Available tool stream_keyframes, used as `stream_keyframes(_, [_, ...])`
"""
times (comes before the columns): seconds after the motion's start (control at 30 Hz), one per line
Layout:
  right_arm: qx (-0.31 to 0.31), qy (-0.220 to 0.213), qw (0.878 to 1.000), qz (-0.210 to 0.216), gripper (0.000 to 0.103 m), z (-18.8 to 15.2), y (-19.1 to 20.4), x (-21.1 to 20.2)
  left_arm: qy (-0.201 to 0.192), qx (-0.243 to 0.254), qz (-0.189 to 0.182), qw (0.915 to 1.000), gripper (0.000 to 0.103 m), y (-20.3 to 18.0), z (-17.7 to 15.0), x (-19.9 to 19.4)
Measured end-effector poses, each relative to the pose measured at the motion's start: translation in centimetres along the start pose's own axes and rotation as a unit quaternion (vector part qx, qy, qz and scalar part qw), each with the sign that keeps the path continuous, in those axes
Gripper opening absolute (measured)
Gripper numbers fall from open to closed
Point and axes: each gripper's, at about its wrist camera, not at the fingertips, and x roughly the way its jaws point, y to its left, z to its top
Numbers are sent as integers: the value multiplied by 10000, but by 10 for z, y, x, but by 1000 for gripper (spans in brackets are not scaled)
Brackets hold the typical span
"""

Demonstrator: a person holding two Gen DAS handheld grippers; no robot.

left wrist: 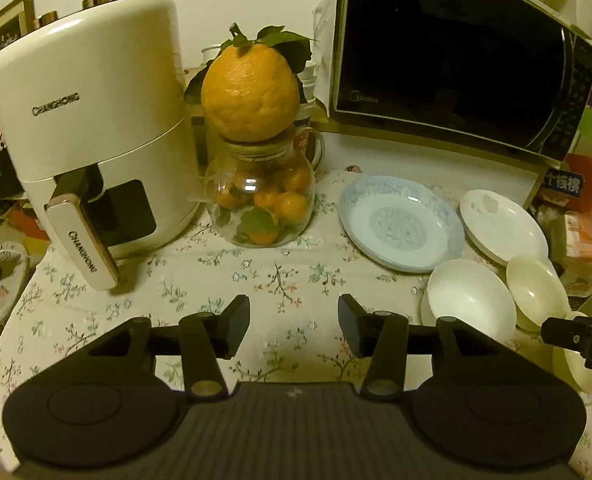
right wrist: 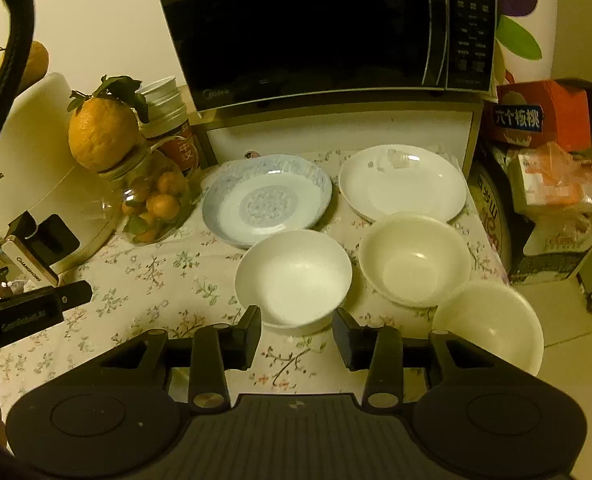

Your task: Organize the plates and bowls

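On the flowered tablecloth (right wrist: 155, 280), a blue patterned plate (right wrist: 267, 200) (left wrist: 400, 224) and a white plate (right wrist: 402, 182) (left wrist: 504, 224) lie side by side in front of the microwave. Nearer stand a white bowl (right wrist: 293, 276) (left wrist: 470, 298) and a cream bowl (right wrist: 414, 260) (left wrist: 536, 292). A third bowl (right wrist: 492, 320) sits at the table's right edge. My right gripper (right wrist: 297, 332) is open just short of the white bowl, its pads not pressing on it. My left gripper (left wrist: 293, 320) is open over bare cloth, left of the bowls, holding nothing.
A white air fryer (left wrist: 91, 128) stands at the left with its handle sticking out. Beside it is a glass jar of small oranges (left wrist: 263, 200) with a large citrus (left wrist: 251, 92) on top. The microwave (left wrist: 448, 52) is at the back. Boxes and packets (right wrist: 544, 116) crowd the right.
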Motion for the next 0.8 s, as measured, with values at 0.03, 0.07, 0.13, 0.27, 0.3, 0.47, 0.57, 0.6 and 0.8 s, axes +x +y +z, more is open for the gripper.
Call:
stream_keyframes(0.03, [-31,-14,10000,-22,42,2,1,1,-12,-3,-5,10000,45,0,2,2])
stream_keyframes(0.07, [-49,-36,10000,-34,43,4,0,3,-40,-8,-3,10000,46,1,4,4])
stream_keyframes(0.13, [-61,-46,10000,-23,43,8,-1,6,-115,9,-30,9999,50,1,7,6])
stream_keyframes(0.27, [-42,-101,9999,-40,59,15,-4,13,-310,116,-48,9994,59,-3,13,13])
stream_keyframes(0.3, [-15,-120,9999,-68,61,17,-4,14,-351,147,-46,9993,61,-4,14,15])
stream_keyframes(0.47, [215,-153,9996,-20,75,27,-10,21,-487,215,-17,9986,76,-9,20,26])
stream_keyframes(0.57, [385,-134,9992,26,77,33,-14,26,-535,233,-23,9983,81,-12,24,30])
stream_keyframes(0.6, [423,-130,9990,28,77,35,-14,27,-541,236,-41,9982,83,-14,26,31])
stream_keyframes(0.8, [664,-130,9977,63,80,51,-20,38,-542,195,-117,9983,91,-22,37,43])
